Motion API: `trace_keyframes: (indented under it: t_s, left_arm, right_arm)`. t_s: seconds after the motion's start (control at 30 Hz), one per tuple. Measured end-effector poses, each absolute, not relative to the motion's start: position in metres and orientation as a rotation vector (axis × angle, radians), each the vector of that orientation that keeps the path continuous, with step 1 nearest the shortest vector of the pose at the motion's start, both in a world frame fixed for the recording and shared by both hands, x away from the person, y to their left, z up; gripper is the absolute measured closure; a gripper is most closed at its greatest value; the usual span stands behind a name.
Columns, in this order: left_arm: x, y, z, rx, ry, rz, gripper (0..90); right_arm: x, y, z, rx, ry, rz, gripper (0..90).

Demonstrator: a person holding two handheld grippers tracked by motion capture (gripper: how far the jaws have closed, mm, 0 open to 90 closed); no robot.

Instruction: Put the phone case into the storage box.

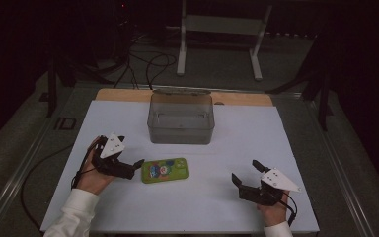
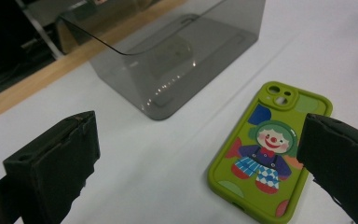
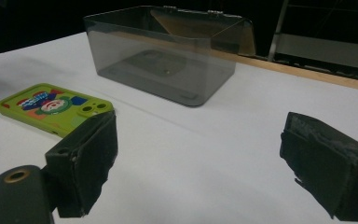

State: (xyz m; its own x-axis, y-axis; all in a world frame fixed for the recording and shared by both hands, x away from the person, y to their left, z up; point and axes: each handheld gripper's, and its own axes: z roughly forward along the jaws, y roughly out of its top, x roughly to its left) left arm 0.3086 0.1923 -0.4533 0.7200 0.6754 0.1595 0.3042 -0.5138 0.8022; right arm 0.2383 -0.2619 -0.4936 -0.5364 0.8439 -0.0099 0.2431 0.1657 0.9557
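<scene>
A green phone case (image 1: 165, 170) with a clown picture lies flat on the white table top (image 1: 237, 138), camera cut-out to the right. My left gripper (image 1: 130, 151) is open just left of it; in the left gripper view its right jaw overlaps the edge of the phone case (image 2: 261, 154), and nothing sits between the jaws of the left gripper (image 2: 196, 168). My right gripper (image 1: 246, 173) stands open and empty at the front right, well apart from the case. In the right gripper view the right gripper (image 3: 205, 163) faces the phone case (image 3: 51, 106) at far left.
A smoked see-through plastic box (image 1: 181, 121) stands open-topped and empty behind the phone case; the box (image 2: 168, 56) (image 3: 168, 60) is near both grippers' lines of sight. A wooden strip (image 1: 123, 95) edges the table's far side. Cables and a white stand (image 1: 217, 29) lie beyond on the floor.
</scene>
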Motion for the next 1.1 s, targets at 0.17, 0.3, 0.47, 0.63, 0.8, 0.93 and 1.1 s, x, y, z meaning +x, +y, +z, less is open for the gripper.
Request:
trace_keyframes:
  t_s: [0.17, 0.3, 0.47, 0.63, 0.8, 0.93, 1.1]
  left_arm:
    - [0.315, 0.183, -0.458, 2.177, 0.705, 0.558, 0.0]
    - [0.319, 0.175, -0.461, 2.229, 0.664, 0.522, 0.0]
    - [0.326, 0.166, -0.466, 2.271, 0.64, 0.483, 0.0]
    - [0.33, 0.156, -0.472, 2.314, 0.612, 0.449, 0.0]
    - [0.333, 0.144, -0.476, 2.372, 0.57, 0.42, 0.0]
    - [0.337, 0.135, -0.482, 2.417, 0.552, 0.381, 0.0]
    - [0.342, 0.129, -0.49, 2.458, 0.534, 0.311, 0.0]
  right_arm:
    - [0.238, -0.262, -0.494, 1.024, 1.887, 1.387, 11.3]
    - [0.238, -0.261, -0.494, 1.023, 1.892, 1.389, 11.3]
    - [0.238, -0.26, -0.494, 1.019, 1.896, 1.391, 11.4]
    - [0.238, -0.26, -0.494, 1.019, 1.897, 1.394, 11.3]
    - [0.237, -0.26, -0.494, 1.018, 1.899, 1.397, 11.3]
    - [0.237, -0.26, -0.494, 1.017, 1.9, 1.398, 11.4]
    - [0.238, -0.26, -0.494, 1.016, 1.9, 1.402, 11.4]
